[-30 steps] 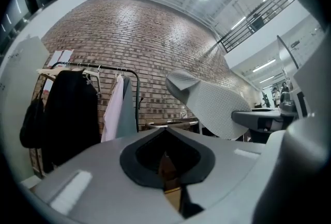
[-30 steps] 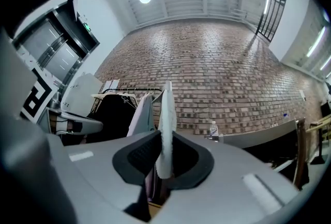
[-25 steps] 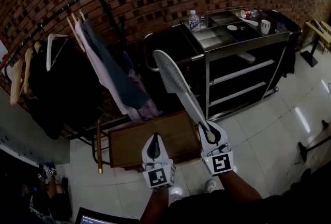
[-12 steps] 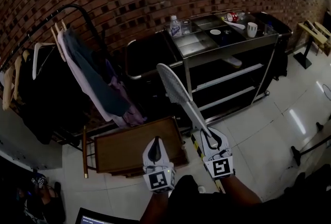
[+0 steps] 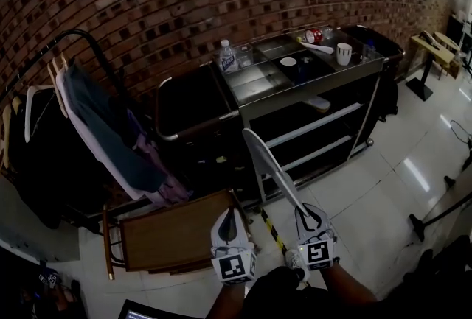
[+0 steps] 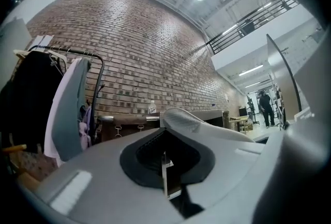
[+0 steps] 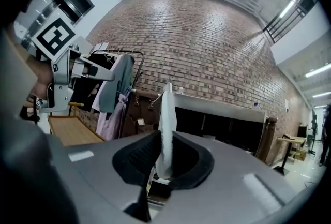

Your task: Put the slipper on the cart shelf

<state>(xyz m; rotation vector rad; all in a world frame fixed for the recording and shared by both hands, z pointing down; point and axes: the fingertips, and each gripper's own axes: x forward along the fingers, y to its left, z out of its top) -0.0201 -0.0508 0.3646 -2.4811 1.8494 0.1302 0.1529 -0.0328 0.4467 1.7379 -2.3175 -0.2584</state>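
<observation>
My right gripper (image 5: 308,219) is shut on the heel end of a flat white slipper (image 5: 269,165), which slants up and away toward the cart. In the right gripper view the slipper (image 7: 166,124) stands edge-on, pinched between the jaws (image 7: 163,166). The metal cart (image 5: 310,78) stands against the brick wall, its open shelves (image 5: 324,124) just beyond the slipper's tip. A pale thing (image 5: 318,102) lies on an upper shelf. My left gripper (image 5: 231,228) hangs beside the right one, shut and holding nothing. From the left gripper view (image 6: 165,161) the slipper (image 6: 196,122) shows to the right.
The cart's top tray carries a water bottle (image 5: 227,56), a white cup (image 5: 344,53) and a can (image 5: 313,35). A clothes rack (image 5: 88,126) with hanging garments stands left. A low wooden table (image 5: 173,236) lies below my left gripper. Yellow-black tape (image 5: 271,230) marks the floor.
The view has shifted toward the cart, which now sits nearer the middle. The slipper, still held by my right gripper, now points at the cart's shelves. The rack has slid left.
</observation>
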